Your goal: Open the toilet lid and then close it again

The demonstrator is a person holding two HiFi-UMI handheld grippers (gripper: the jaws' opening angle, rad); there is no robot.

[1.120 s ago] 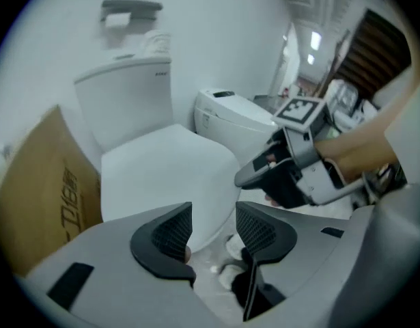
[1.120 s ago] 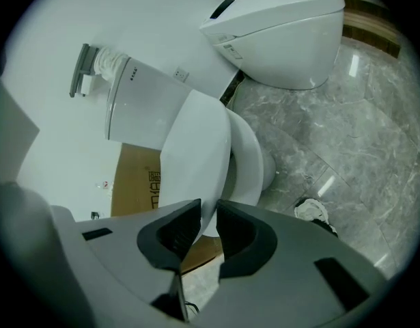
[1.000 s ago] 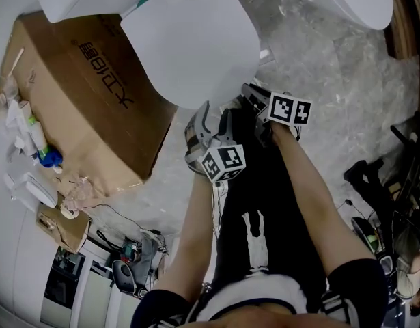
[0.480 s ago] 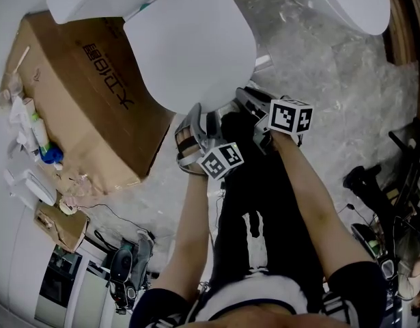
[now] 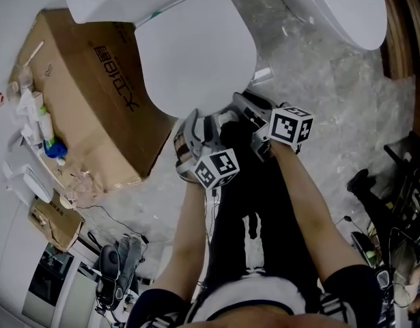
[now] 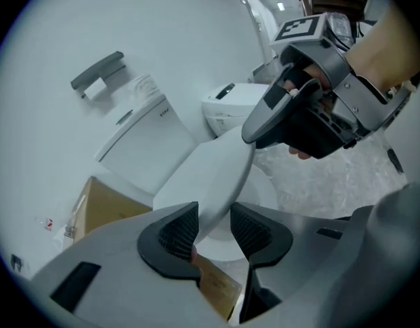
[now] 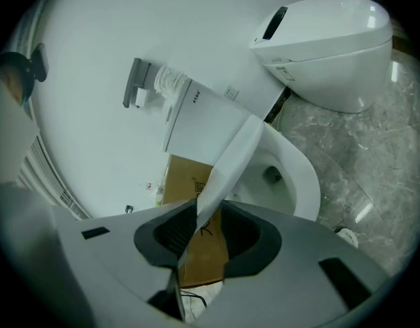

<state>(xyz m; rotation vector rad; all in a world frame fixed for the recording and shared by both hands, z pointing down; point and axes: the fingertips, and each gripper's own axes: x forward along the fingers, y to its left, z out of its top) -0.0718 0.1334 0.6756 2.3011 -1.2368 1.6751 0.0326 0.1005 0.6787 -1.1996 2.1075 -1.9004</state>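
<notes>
For lifting, the left gripper [image 6: 213, 229] has just closed onto the front edge of the toilet lid [image 5: 196, 53]; the right gripper [image 7: 204, 232], just widened, straddles it loosely.

Grey marble floor [image 5: 346, 101], white wall [image 6: 128, 19], cardboard box [image 5: 80, 94].

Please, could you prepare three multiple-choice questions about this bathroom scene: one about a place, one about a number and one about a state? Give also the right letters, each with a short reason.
1. Where is the cardboard box?
A on a chair; B hanging on the wall; C on the floor beside the toilet.
2. How many toilets show?
A one; B two; C three.
3. How is the lid?
A partly raised; B flat shut; C taken off.

Answers:
1 C: the head view shows the box standing right next to the toilet.
2 B: a second toilet stands further along.
3 A: the right gripper view shows the open bowl under the tilted lid.
</notes>
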